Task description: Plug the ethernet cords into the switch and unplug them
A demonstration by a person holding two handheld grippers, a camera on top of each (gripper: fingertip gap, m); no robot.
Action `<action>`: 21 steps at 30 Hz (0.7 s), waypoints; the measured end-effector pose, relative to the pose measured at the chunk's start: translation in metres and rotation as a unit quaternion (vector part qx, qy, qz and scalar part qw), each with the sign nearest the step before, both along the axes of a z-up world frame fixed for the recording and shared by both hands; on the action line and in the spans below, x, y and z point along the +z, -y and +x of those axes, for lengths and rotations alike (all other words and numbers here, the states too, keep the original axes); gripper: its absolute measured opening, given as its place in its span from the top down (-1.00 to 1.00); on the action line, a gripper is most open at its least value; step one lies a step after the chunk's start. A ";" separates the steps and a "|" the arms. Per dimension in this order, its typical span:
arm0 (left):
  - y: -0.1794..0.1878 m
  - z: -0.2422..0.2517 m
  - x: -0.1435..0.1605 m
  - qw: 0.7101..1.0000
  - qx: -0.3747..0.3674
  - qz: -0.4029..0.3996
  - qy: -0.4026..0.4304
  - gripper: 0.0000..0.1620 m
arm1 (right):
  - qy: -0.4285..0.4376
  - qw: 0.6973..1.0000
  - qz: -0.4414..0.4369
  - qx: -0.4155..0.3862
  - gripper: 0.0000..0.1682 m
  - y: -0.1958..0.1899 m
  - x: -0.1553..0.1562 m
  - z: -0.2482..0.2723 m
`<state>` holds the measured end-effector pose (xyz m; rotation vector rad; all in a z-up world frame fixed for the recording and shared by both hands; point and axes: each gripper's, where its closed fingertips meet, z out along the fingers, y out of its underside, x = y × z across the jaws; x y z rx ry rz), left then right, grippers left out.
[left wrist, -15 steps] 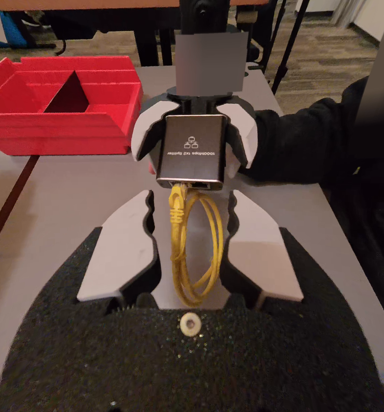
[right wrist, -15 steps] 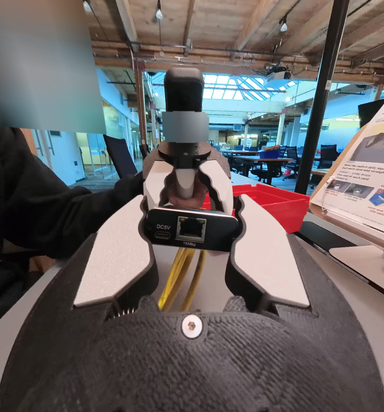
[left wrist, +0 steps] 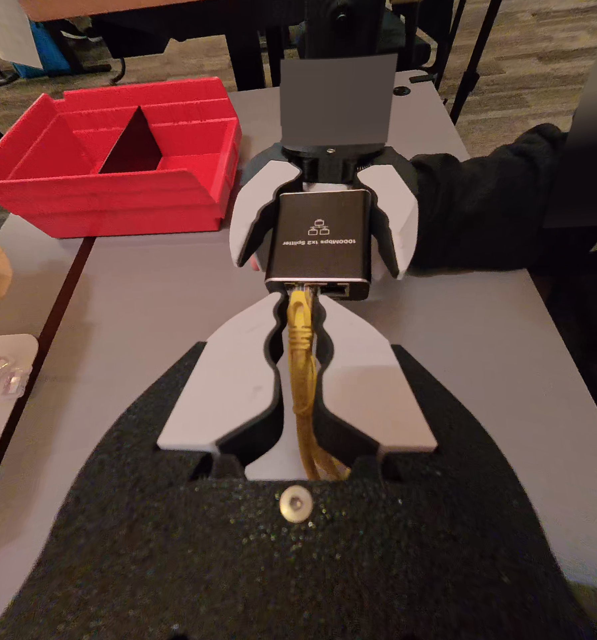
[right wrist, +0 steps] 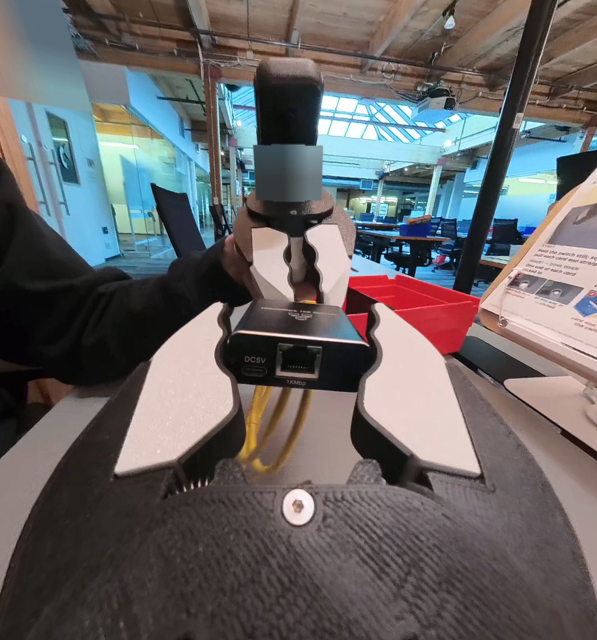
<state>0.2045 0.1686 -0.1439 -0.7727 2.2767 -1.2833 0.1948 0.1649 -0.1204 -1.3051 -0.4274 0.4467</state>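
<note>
The right gripper (right wrist: 298, 349) clamped the small black switch (right wrist: 297, 360) by its sides above the grey table (left wrist: 151, 294). The left gripper (left wrist: 298, 311) was pinched narrowly on the yellow ethernet cord (left wrist: 300, 349) at its moulded boot, the plug seated in a port. The switch looked light, rigid and smooth (likely slippery); the cord was limp, so the stiff boot seemed the best hold.
</note>
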 end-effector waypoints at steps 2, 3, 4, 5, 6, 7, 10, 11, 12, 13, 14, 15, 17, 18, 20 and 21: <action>0.000 0.001 -0.001 1.000 0.003 0.001 -0.004 0.84 | -0.017 1.000 -0.001 0.003 0.10 -0.001 -0.001 0.002; 0.000 0.002 -0.003 1.000 0.005 0.001 -0.008 0.84 | -0.021 1.000 -0.006 0.000 0.10 -0.002 -0.003 0.004; 0.000 0.002 -0.004 1.000 0.006 0.001 -0.012 0.84 | -0.023 1.000 -0.012 -0.005 0.09 -0.003 -0.005 0.005; 0.001 0.002 -0.003 1.000 0.008 -0.003 -0.012 0.85 | -0.024 0.999 -0.019 -0.014 0.08 -0.005 -0.007 0.007; 0.001 0.003 -0.001 1.000 0.012 -0.006 -0.012 0.85 | -0.020 0.999 -0.028 -0.021 0.05 -0.008 -0.010 0.008; 0.001 0.003 -0.001 1.000 0.015 -0.004 -0.014 0.85 | -0.017 0.999 -0.035 -0.022 0.03 -0.009 -0.012 0.007; -0.002 0.001 -0.004 0.999 0.018 0.027 -0.009 0.84 | -0.010 0.999 -0.037 -0.028 0.02 -0.012 -0.013 0.005; -0.002 0.000 -0.003 0.999 0.016 0.028 -0.009 0.85 | -0.003 0.999 -0.041 -0.026 0.02 -0.012 -0.015 0.004; -0.002 -0.001 -0.003 0.999 0.014 0.027 -0.011 0.85 | 0.003 0.999 -0.042 -0.025 0.03 -0.012 -0.017 0.003; -0.003 -0.002 -0.004 0.999 0.013 0.027 -0.015 0.85 | 0.004 0.999 -0.039 -0.028 0.03 -0.013 -0.017 0.002; -0.003 -0.003 -0.005 0.999 0.011 0.027 -0.020 0.85 | 0.006 0.999 -0.040 -0.026 0.03 -0.013 -0.018 0.001; -0.003 -0.004 -0.006 0.999 0.009 0.025 -0.024 0.85 | 0.014 0.999 -0.043 -0.025 0.03 -0.013 -0.019 0.000; -0.003 -0.005 -0.005 0.999 0.007 0.018 -0.029 0.85 | 0.023 0.999 -0.030 -0.033 0.04 -0.013 -0.017 -0.001; -0.002 -0.006 -0.005 0.999 0.005 0.015 -0.030 0.85 | 0.021 0.999 -0.028 -0.031 0.04 -0.012 -0.015 -0.002; -0.004 -0.008 -0.006 0.999 0.002 0.019 -0.035 0.85 | 0.022 0.999 -0.043 -0.024 0.04 -0.013 -0.019 -0.004; -0.005 -0.009 -0.008 0.999 0.000 0.023 -0.039 0.85 | 0.022 0.998 -0.052 -0.015 0.05 -0.014 -0.022 -0.006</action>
